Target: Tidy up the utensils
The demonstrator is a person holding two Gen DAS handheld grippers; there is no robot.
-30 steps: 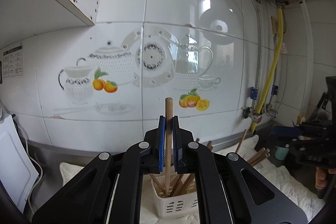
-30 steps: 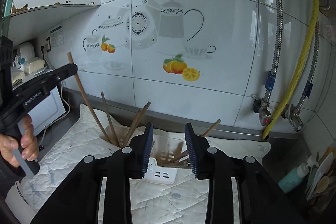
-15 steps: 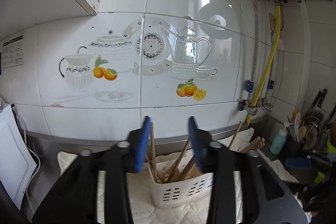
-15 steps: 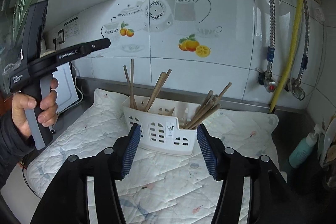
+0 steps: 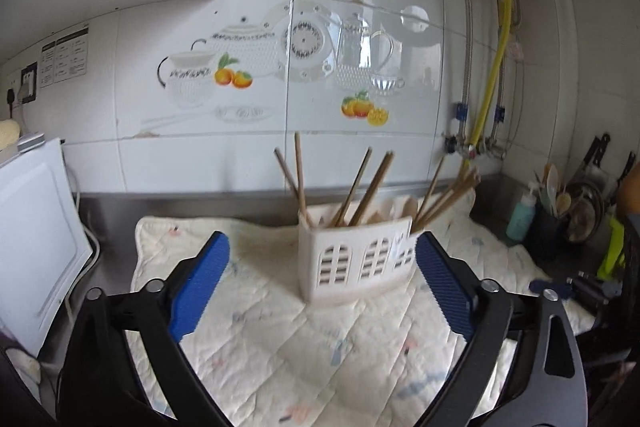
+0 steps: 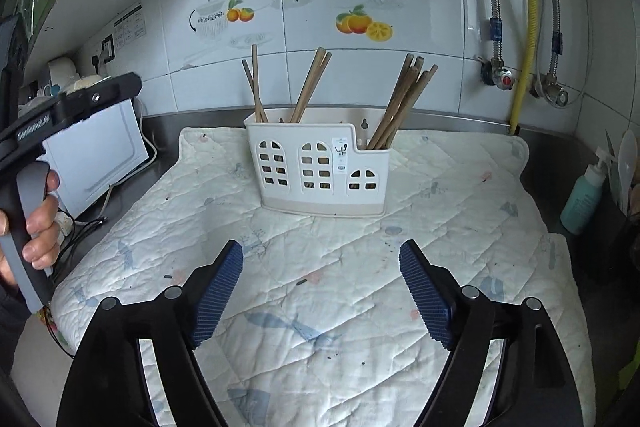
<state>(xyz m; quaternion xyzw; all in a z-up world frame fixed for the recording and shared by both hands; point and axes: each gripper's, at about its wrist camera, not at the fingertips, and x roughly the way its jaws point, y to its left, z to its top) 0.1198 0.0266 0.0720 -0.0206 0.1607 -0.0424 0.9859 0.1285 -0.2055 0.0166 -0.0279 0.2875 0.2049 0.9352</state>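
Observation:
A white plastic utensil holder [image 6: 320, 167] with window-shaped holes stands on a quilted mat [image 6: 328, 291]. Several wooden chopsticks [image 6: 396, 107] stand in its compartments, leaning at angles. The holder also shows in the left wrist view [image 5: 356, 263], with chopsticks [image 5: 360, 187] sticking up. My left gripper [image 5: 318, 283] is open and empty, in front of the holder. It appears at the left of the right wrist view [image 6: 60, 115], held in a hand. My right gripper [image 6: 320, 291] is open and empty, above the mat and back from the holder.
A white appliance [image 6: 96, 155] stands left of the mat. A teal bottle [image 6: 582, 195] and a dark pot of spoons [image 5: 556, 203] sit at the right. A yellow hose [image 6: 528, 15] and metal pipes run down the tiled wall.
My left gripper was shut on a chopstick above the holder. It has let it go into the holder, opened wide and drawn back. My right gripper opened wider and drew back too.

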